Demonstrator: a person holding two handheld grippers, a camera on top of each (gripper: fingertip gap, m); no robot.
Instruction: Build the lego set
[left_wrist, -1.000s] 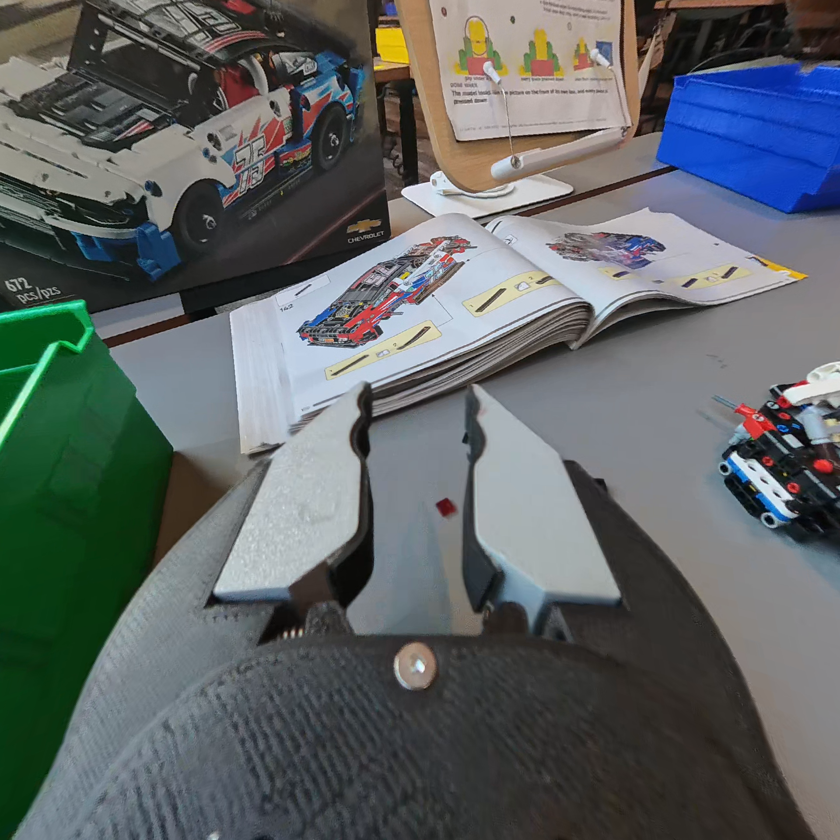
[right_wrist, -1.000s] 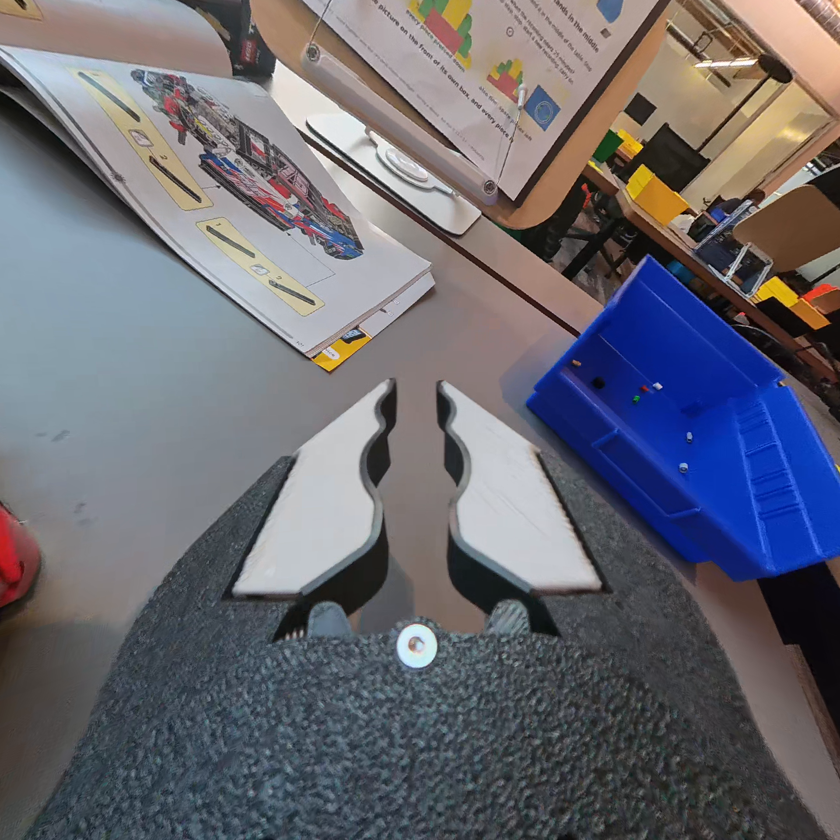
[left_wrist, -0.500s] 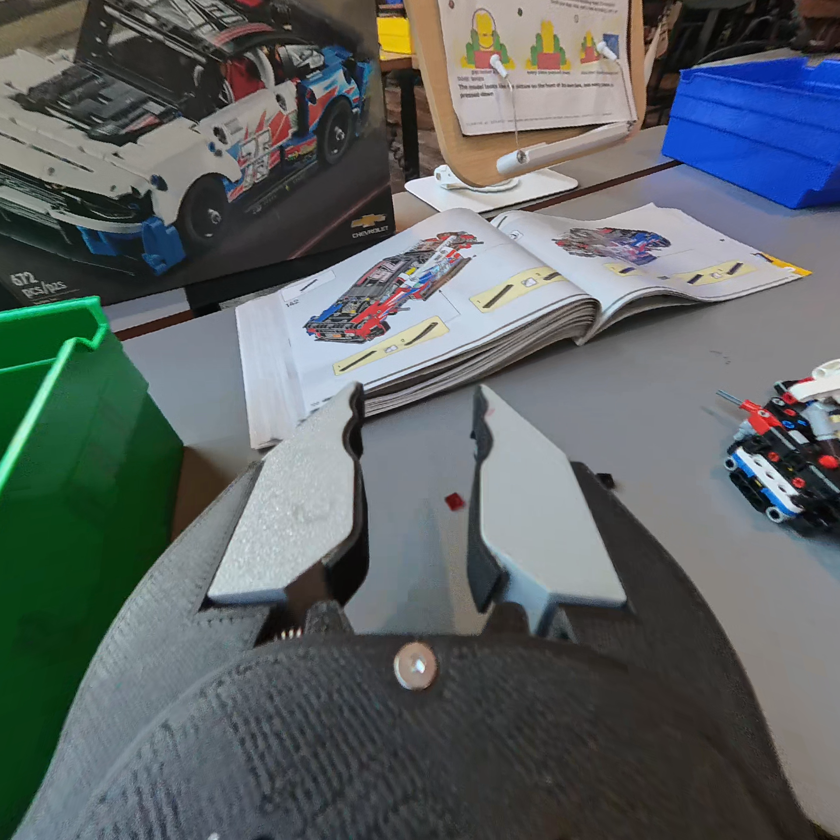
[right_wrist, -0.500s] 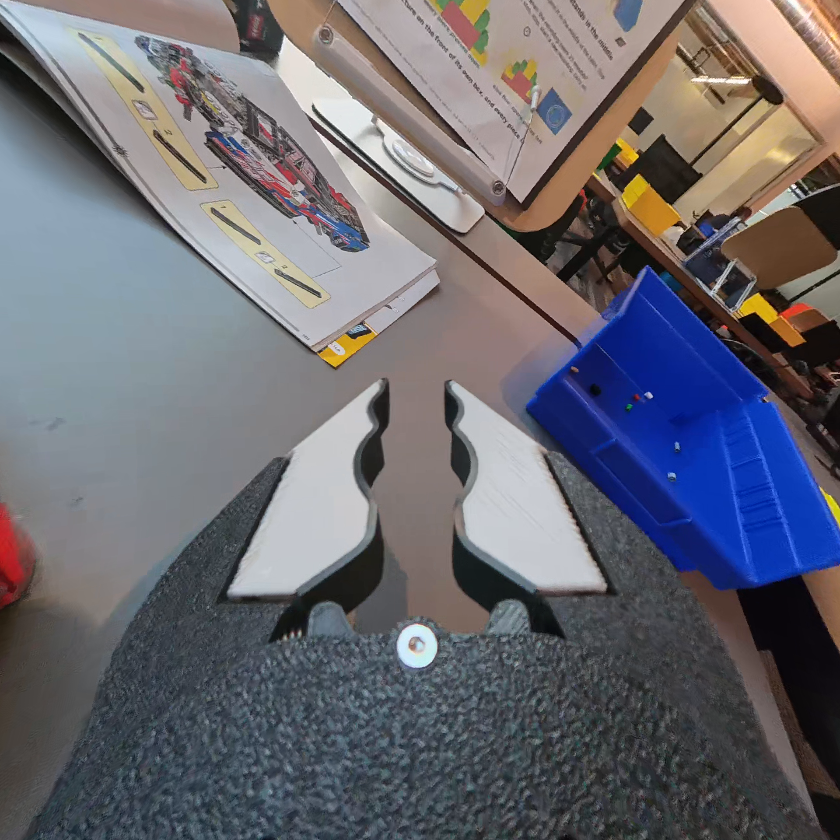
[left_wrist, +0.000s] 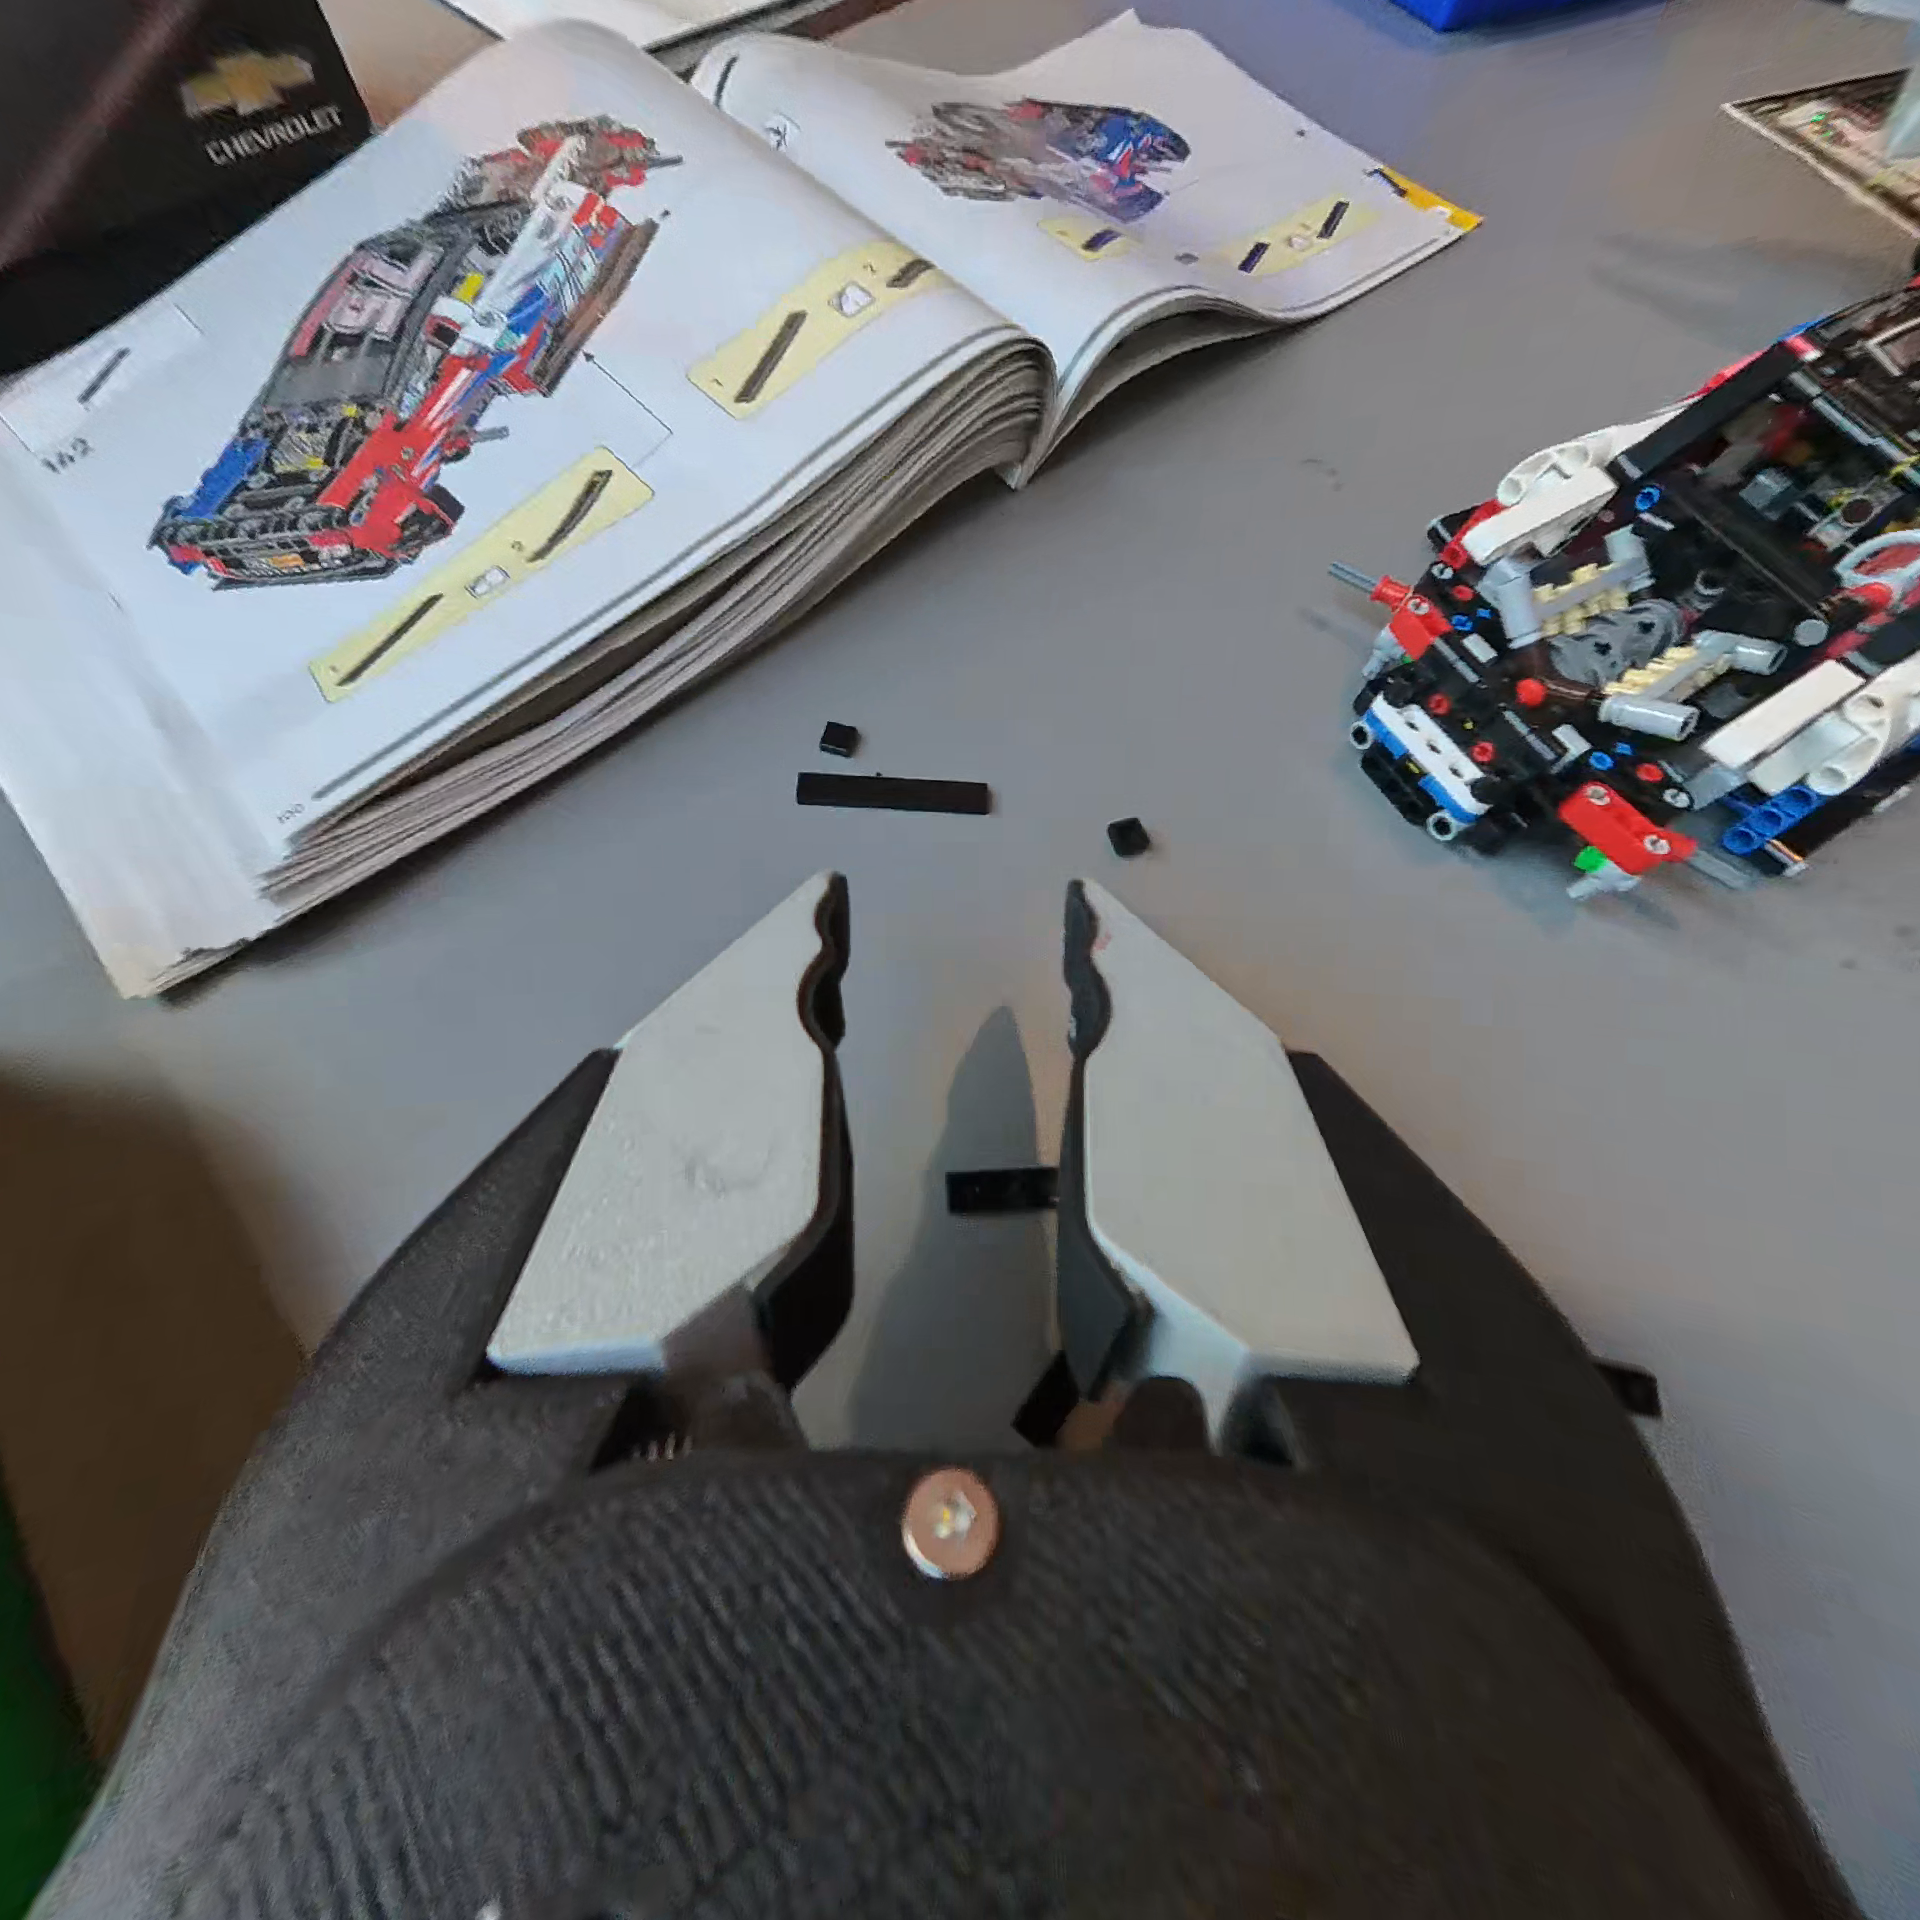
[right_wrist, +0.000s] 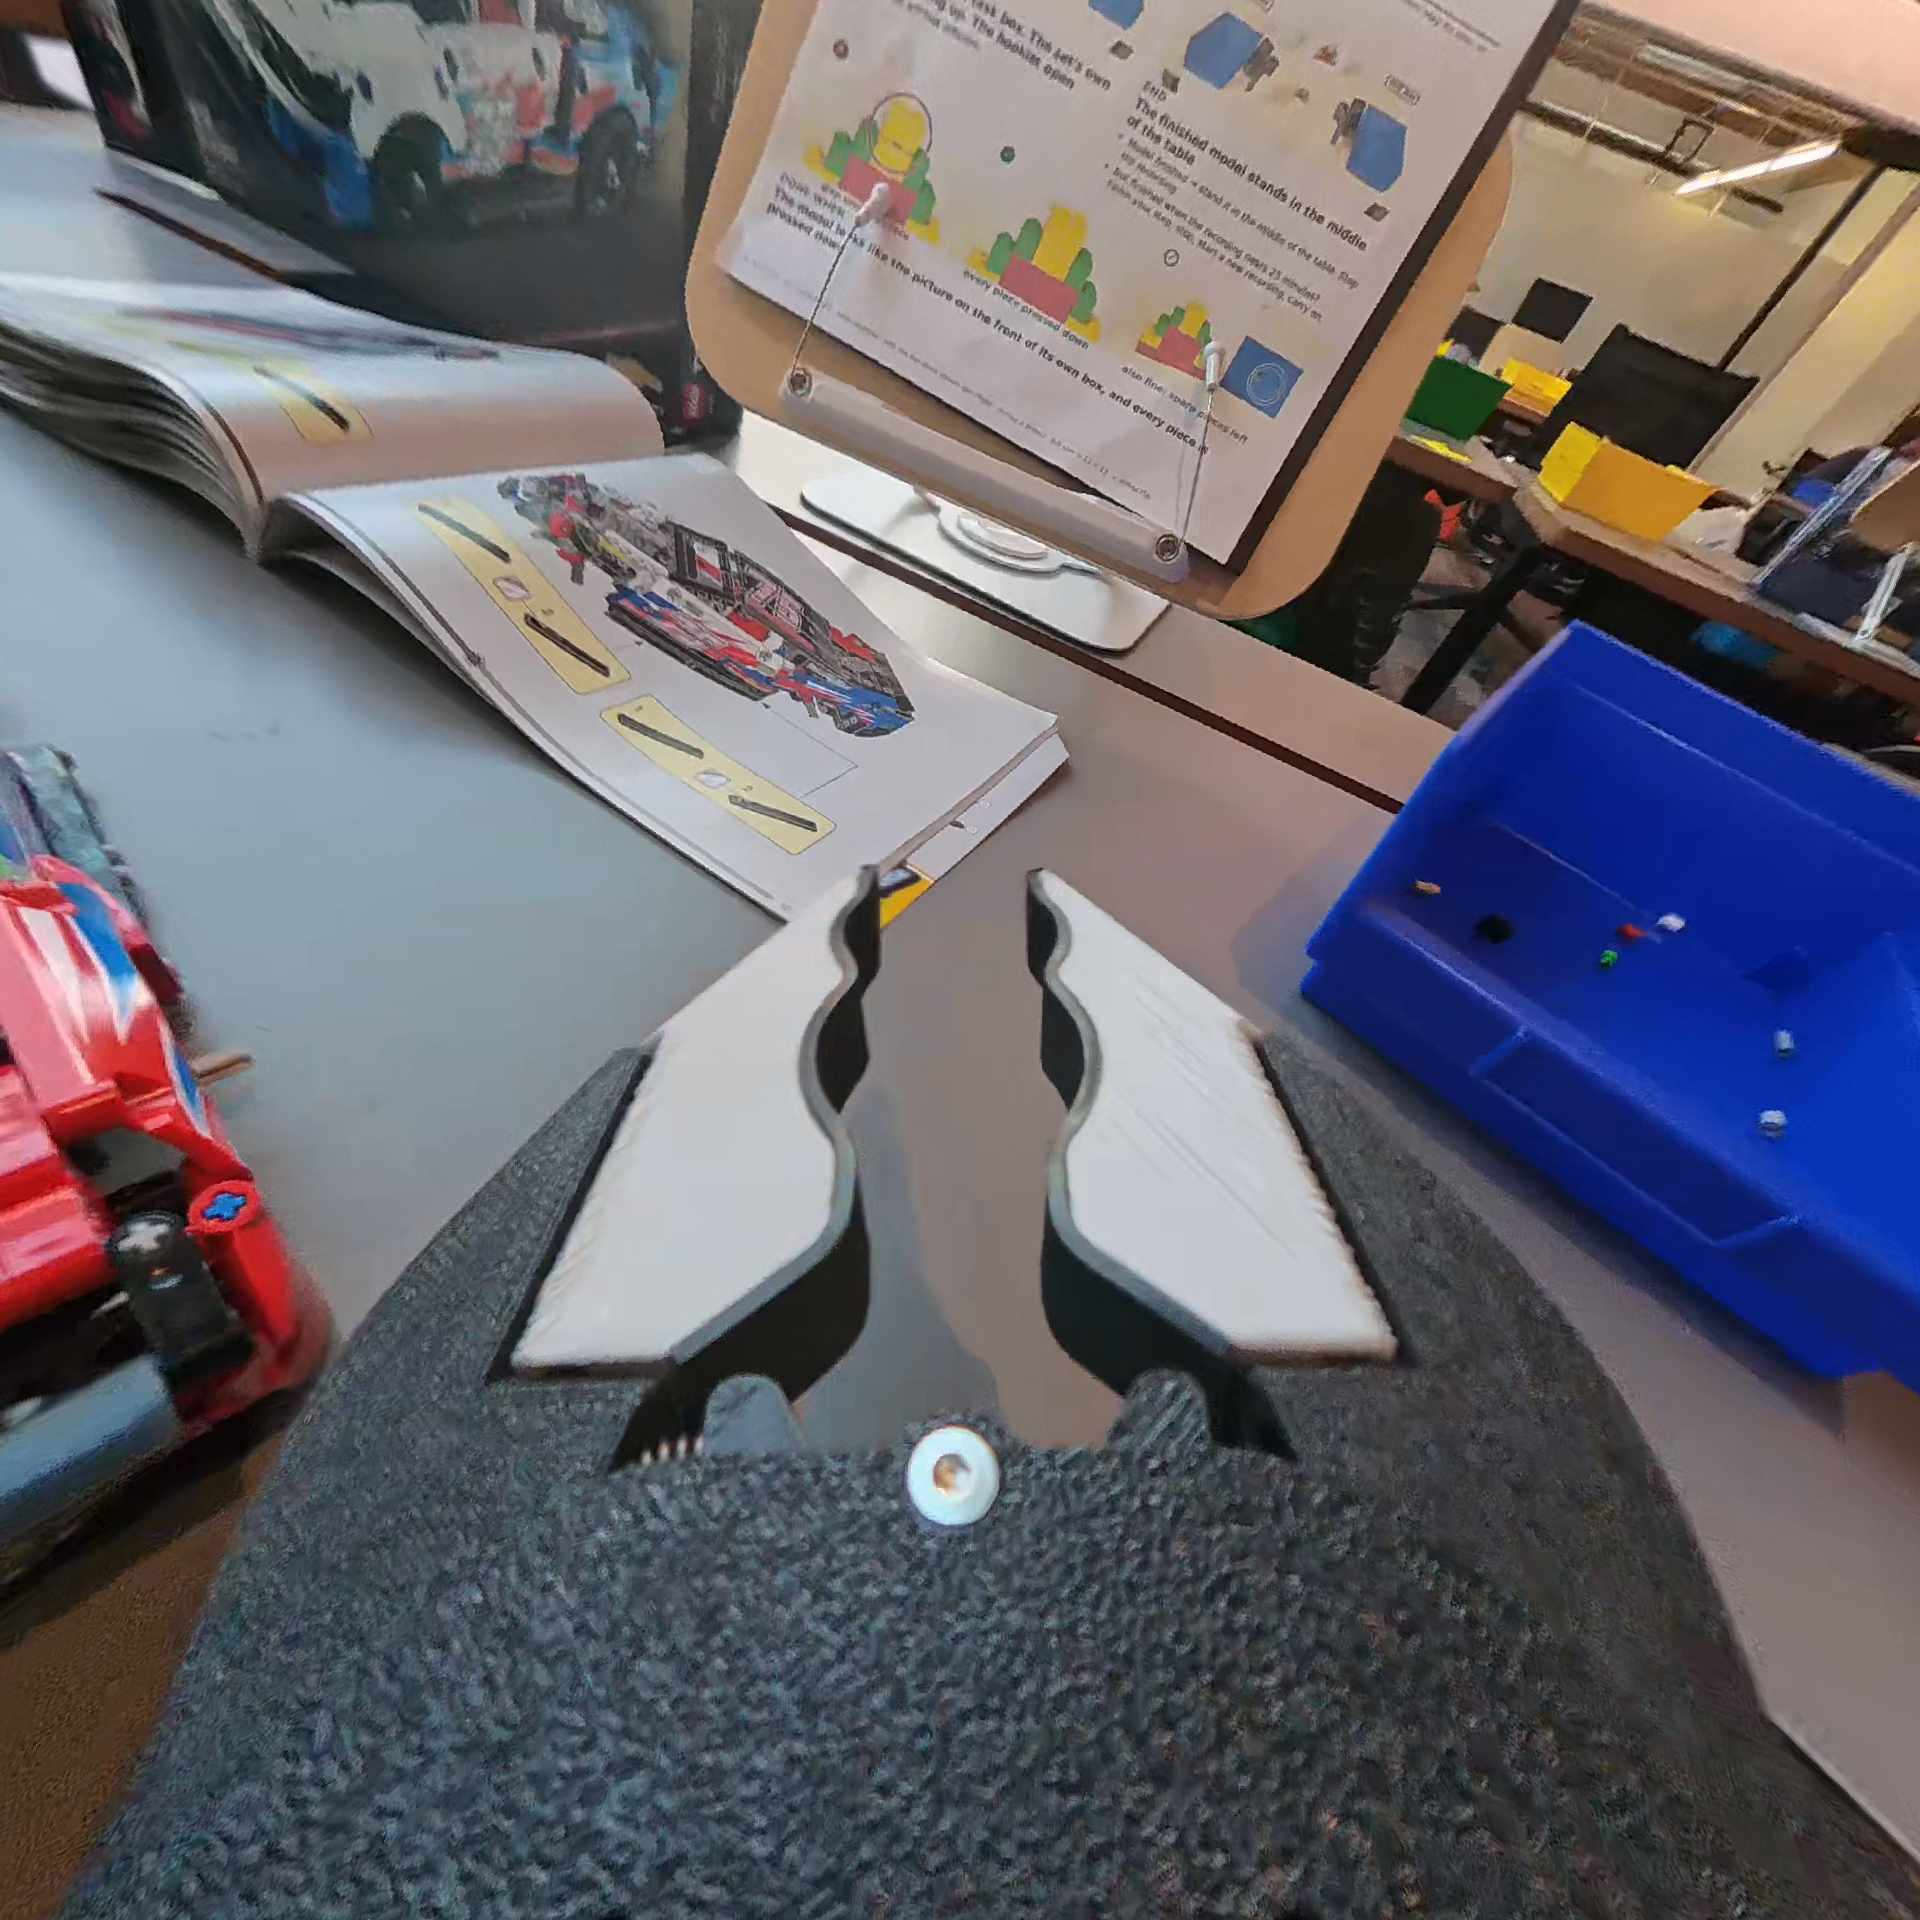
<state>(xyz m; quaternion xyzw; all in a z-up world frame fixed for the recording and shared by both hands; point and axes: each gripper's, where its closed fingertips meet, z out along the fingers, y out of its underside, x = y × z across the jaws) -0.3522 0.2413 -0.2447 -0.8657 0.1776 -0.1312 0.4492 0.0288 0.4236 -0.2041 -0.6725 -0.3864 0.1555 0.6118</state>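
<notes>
In the left wrist view my left gripper (left_wrist: 951, 894) is open and empty above the grey table. Just ahead lie a long black strip (left_wrist: 891, 793) and two small black pieces (left_wrist: 838, 738) (left_wrist: 1127, 836). Another black piece (left_wrist: 1000, 1190) shows on the table between the fingers. The half-built car model (left_wrist: 1683, 613) sits at the right. The open instruction book (left_wrist: 623, 395) lies ahead to the left. In the right wrist view my right gripper (right_wrist: 948, 888) is open and empty; the model's red end (right_wrist: 94, 1122) is at its left and the book (right_wrist: 675, 665) ahead.
A blue bin (right_wrist: 1662, 997) with a few tiny loose parts stands at the right. A wooden sheet stand (right_wrist: 1091, 270) and the set's box (right_wrist: 395, 125) stand behind the book. A green bin's edge (left_wrist: 31, 1714) shows at the lower left. It is some 20 cm from my left tips to the half-built car model (left_wrist: 1683, 613). The left gripper is farther from the book (right_wrist: 675, 665), some 30 cm, than the right, some 20 cm.
My left gripper has tilted down and moved forward toward the black pieces, and its jaws have widened. My right gripper has swung left, bringing the model into view, and opened wider.
</notes>
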